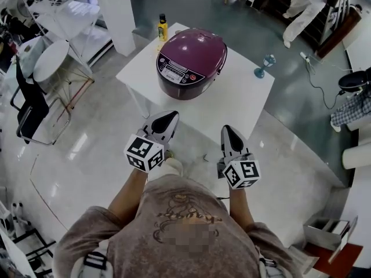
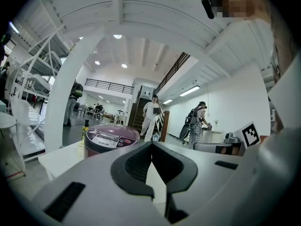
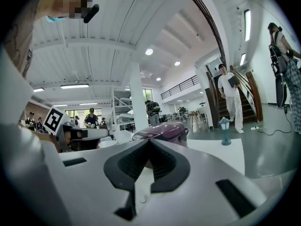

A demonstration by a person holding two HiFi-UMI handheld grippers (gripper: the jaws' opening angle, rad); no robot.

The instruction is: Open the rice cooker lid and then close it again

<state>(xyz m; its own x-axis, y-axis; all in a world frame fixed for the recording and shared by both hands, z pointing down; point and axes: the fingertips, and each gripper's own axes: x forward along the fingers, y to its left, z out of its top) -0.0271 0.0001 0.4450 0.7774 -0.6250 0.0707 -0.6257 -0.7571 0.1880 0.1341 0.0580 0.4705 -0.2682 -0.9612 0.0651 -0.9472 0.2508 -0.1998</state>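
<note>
White table (image 1: 246, 100), seen from above. The purple rice cooker (image 1: 191, 62) stands on its far-left part, lid down. I hold both grippers near the table's near edge, and the cooker lies ahead of both, well apart from either.

Left gripper (image 1: 171, 116): jaws together, nothing between them. In the left gripper view the cooker (image 2: 110, 138) sits ahead and left of the tips (image 2: 151, 145).

Right gripper (image 1: 227, 130): jaws together, empty, with the cooker (image 3: 162, 132) straight ahead.

Blue goblet (image 1: 265, 65): at the table's right edge. Yellow bottle (image 1: 163, 28): at the far corner, just beside the cooker.
</note>
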